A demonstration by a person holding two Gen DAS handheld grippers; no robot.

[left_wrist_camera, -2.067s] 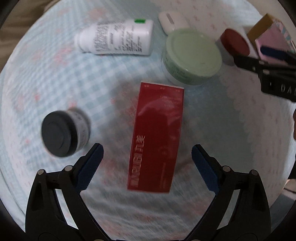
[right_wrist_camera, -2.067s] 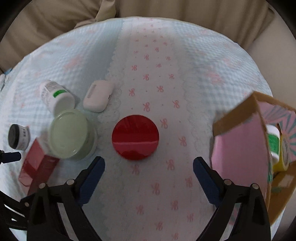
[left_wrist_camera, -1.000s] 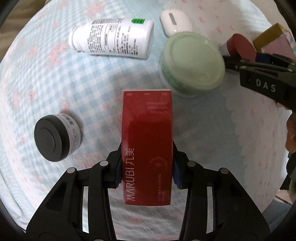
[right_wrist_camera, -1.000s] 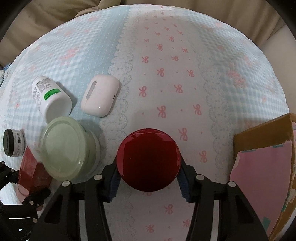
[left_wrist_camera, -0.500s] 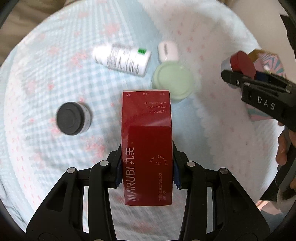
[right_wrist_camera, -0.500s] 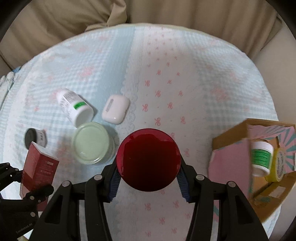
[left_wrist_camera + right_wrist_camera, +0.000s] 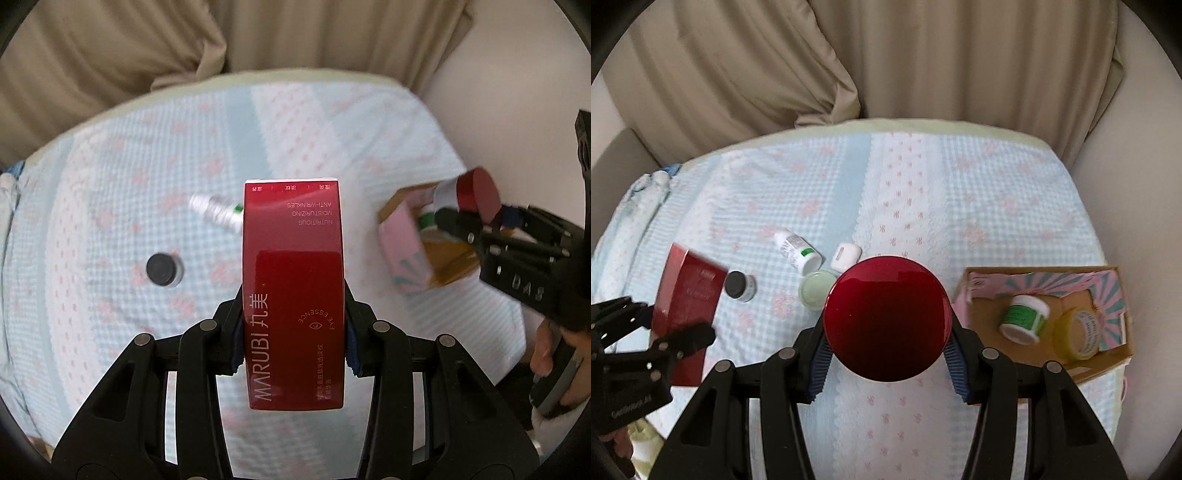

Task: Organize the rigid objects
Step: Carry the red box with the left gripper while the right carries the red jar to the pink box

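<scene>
Left to right, as I read the two wrist views. At far left of the right wrist view my left gripper (image 7: 677,326) is clenched on the red carton (image 7: 293,295), pads pressing its long side faces; the carton's long axis runs straight out along the fingers, printed top end away from me, and it hangs clear above the patterned cloth (image 7: 979,206). Beyond and to the left of its tips lies the black-capped jar (image 7: 161,269), and just past the carton's far left edge the white bottle (image 7: 798,251) lies on its side. Toward my right gripper from there come the pale green jar (image 7: 815,290) and the white earbud case (image 7: 845,256), both just beyond its left finger. My right gripper (image 7: 888,349) is clenched on the red-lidded jar (image 7: 887,317), lid facing the camera, also held off the cloth. The open cardboard box (image 7: 1106,363) sits to the right of those fingers, already holding a green-labelled tub (image 7: 1024,314) and a yellow jar (image 7: 1076,334). I judge the box the destination: it lies rightward of both grippers, the right one nearer, so the jar should go in first and the carton must cross behind it.
</scene>
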